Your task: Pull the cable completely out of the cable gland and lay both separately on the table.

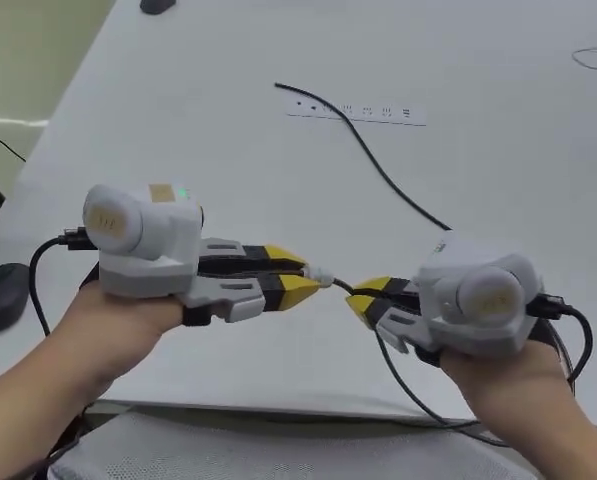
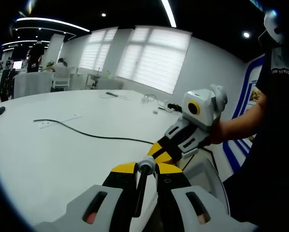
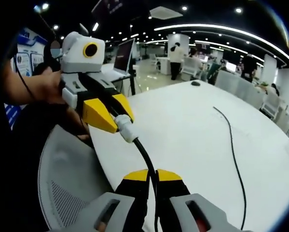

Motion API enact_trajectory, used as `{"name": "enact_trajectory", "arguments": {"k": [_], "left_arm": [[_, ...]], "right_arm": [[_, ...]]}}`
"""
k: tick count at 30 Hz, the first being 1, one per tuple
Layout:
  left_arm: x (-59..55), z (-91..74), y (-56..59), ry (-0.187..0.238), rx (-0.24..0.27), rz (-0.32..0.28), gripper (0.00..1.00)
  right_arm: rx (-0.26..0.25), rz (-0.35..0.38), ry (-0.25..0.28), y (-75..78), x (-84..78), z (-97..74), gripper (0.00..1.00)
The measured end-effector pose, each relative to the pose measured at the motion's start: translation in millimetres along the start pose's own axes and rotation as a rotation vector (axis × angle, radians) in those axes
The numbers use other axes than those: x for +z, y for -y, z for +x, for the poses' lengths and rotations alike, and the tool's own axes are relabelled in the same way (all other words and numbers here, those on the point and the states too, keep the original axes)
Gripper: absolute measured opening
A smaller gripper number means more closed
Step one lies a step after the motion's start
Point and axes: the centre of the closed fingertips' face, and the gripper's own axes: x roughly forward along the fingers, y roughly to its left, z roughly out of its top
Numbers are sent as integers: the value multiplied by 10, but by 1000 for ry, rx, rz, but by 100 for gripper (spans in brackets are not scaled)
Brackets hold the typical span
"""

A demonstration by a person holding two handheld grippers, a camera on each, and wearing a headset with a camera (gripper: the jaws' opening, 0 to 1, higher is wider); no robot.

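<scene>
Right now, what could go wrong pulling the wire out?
The cable gland sits just in the tips of the left hand-held gripper, so a hard tug might pop it loose. It hangs by the table edge, so it could fall off. The thin cable might also slip through the right hand-held gripper.

L gripper (image 1: 313, 278) & R gripper (image 1: 363, 296) tip-to-tip, jaws clamped.

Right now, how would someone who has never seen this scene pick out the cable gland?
Start at the white table and find the two grippers held near its front edge. The cable gland is the small pale grey fitting pinched at the yellow tips of the left gripper. Unlike the thin black cable running from it into the right gripper, it is short, stubby and light-coloured.
</scene>
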Motion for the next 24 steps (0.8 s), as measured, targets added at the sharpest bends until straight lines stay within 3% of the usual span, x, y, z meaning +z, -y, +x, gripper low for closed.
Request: {"name": "enact_trajectory", "arguments": {"k": [8, 17, 20, 24], "left_arm": [[-6, 26, 5, -1, -2, 1, 14], [25, 14, -15, 11, 3, -5, 15], [19, 19, -15, 12, 4, -6, 15], [6, 26, -9, 9, 4, -8, 15]], "right_arm": [[-1, 102, -10, 46, -110, 17, 0], [-24, 187, -60, 178, -353, 11, 0], [-24, 260, -65, 207, -440, 16, 0], [-26, 294, -78, 242, -544, 16, 0]]}}
